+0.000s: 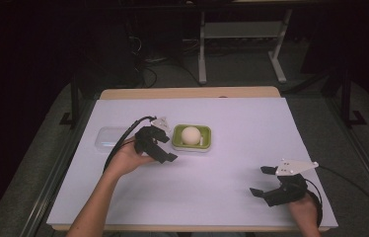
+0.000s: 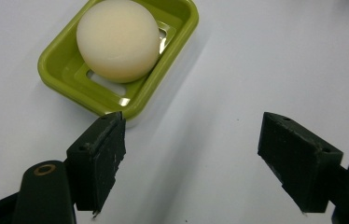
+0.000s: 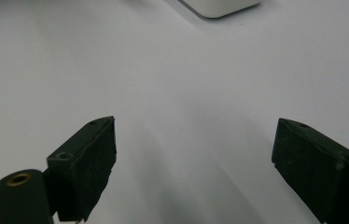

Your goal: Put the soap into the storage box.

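The round, cream-coloured bar of soap [image 1: 191,135] sat in the shallow lime-green plastic soap dish [image 1: 177,142], which stood on the white paper-covered tabletop [image 1: 232,123] a little left of the middle. In the left gripper view the soap [image 2: 118,39] looked smooth and matt, a stiff dome that would probably be light but slippery under hard pads; squeezed on its curved flanks it could well pop out upwards, so a grip low across its widest part seemed the safest. The dish [image 2: 182,28] had a thin, rigid, glossy rim and a slotted floor, and it appeared light enough to slide or tip if nudged; its long side walls offered the better hold, one pad inside and one outside.

The left tongs [image 1: 159,145] were wide apart and held nothing; they hung just beside the near left corner of the dish, and in the left gripper view one jaw tip stood right at the dish's edge, though actual contact could not be told. The right tongs [image 1: 261,180] were likewise spread wide and empty, low over bare tabletop near the front right, well apart from the dish. A clear plastic lid-like box [image 1: 109,138] lay on the tabletop just left of the left hand [image 1: 130,159]
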